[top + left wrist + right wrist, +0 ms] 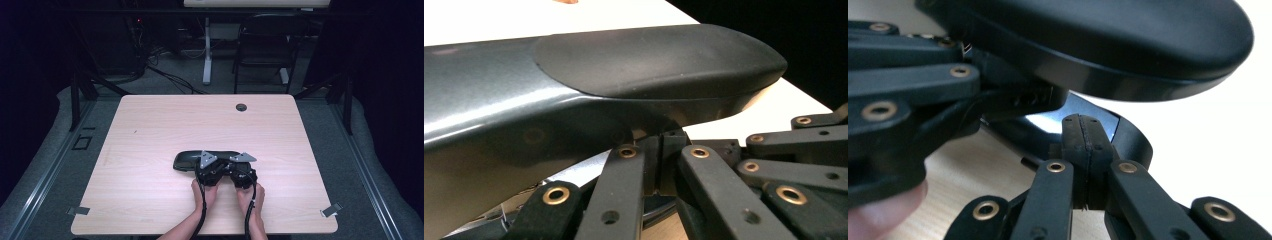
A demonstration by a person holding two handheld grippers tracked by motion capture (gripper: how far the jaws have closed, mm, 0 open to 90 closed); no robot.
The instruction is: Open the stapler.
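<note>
A black glasses case (186, 160) lies open at the middle of the wooden table (150, 125). Up close, its lid (659, 60) hangs over my left gripper (659, 162), whose jaws are pressed together under the lid's edge. My right gripper (1082, 145) is shut too, its tips against the rim of the lower shell (1128, 137), under the lid (1108, 40). I cannot tell whether either pinches part of the case. From above, the left gripper (209, 168) and right gripper (240, 169) sit side by side at the case's near right end.
Both hands come in from the table's front edge. A round cable hole (241, 107) sits near the far edge. Metal clips (78, 210) (331, 210) mark the front corners. A chair (265, 45) and a desk leg stand beyond the table.
</note>
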